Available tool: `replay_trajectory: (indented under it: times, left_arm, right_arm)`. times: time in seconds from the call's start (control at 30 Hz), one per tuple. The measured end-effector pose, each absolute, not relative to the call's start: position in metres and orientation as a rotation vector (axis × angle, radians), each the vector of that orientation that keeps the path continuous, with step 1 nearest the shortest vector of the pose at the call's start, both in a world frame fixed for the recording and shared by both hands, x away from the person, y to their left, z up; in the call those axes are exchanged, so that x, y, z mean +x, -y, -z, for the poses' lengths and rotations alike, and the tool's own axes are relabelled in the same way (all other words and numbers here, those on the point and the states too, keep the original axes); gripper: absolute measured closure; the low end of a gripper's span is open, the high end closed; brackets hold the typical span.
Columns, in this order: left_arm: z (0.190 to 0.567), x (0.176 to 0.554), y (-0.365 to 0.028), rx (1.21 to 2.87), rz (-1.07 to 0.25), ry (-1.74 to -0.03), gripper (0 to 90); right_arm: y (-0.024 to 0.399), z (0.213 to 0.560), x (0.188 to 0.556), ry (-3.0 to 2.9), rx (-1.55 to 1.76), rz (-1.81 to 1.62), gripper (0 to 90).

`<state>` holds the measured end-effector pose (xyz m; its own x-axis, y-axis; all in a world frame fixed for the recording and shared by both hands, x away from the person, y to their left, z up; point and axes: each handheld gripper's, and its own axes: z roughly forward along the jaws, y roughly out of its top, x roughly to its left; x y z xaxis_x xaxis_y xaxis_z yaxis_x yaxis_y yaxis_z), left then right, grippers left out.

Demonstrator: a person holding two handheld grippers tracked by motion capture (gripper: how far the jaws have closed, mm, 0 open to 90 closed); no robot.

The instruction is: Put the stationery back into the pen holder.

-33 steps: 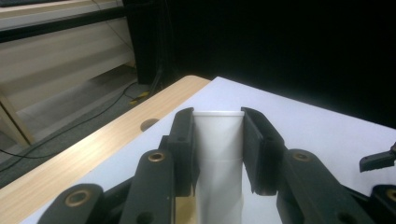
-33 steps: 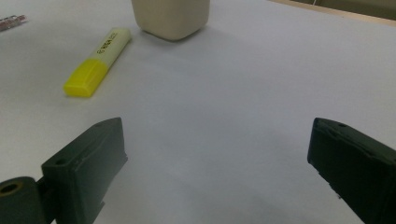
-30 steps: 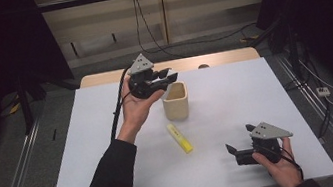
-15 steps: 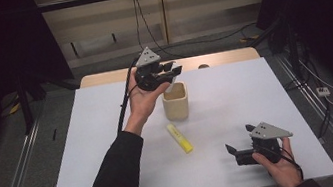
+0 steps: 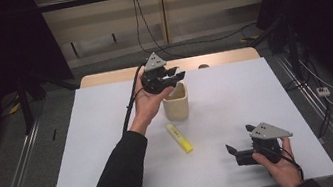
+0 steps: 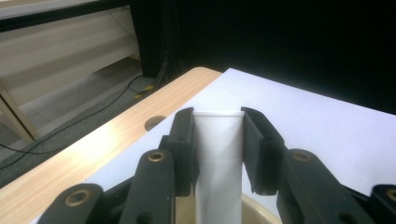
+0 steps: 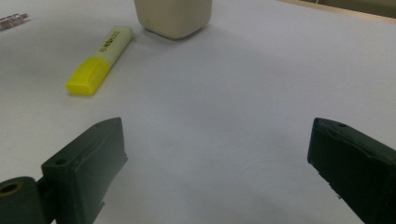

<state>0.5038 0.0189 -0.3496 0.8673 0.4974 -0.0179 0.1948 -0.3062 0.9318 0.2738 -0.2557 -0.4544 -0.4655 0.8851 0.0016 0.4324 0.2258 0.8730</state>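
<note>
The left gripper clamps a white plastic tube over the beige cup; released off-centre, it probably tips out. The right gripper gapes empty.

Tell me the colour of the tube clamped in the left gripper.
White; the tube shows best in the left gripper view.

Two black two-jaw grippers are counted, each held in one hand: the left gripper above the cup and the right gripper near the table's front edge. One white flat-ended plastic tube is seen clamped between the left gripper's jaws, and one cream-coloured, round-cornered cup is counted beneath it. One yellow highlighter pen is counted on the single white-topped table, and one small pink-marked object, too blurred to identify, is seen at the edge of the right gripper view.
</note>
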Motion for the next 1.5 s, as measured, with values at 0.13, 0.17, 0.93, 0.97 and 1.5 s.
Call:
replay_trajectory:
  times: [0.13, 0.17, 0.93, 0.97, 1.5]
  left_arm:
    - [0.356, 0.506, -0.02, 1.894, -0.319, -0.534, 67.5]
    - [0.358, 0.506, -0.021, 1.898, -0.317, -0.534, 67.5]
    - [0.382, 0.503, -0.029, 1.928, -0.279, -0.577, 67.2]
    - [0.382, 0.503, -0.029, 1.936, -0.283, -0.584, 67.1]
    - [0.363, 0.493, -0.041, 1.96, -0.281, -0.587, 31.0]
  right_arm:
    - [0.256, 0.454, 0.274, -1.995, 1.208, -1.175, 4.0]
    - [0.257, 0.454, 0.274, -1.996, 1.206, -1.175, 4.0]
    - [0.256, 0.454, 0.274, -2.002, 1.204, -1.174, 4.0]
    - [0.256, 0.455, 0.274, -2.002, 1.203, -1.174, 3.9]
    - [0.255, 0.454, 0.274, -2.002, 1.201, -1.171, 4.0]
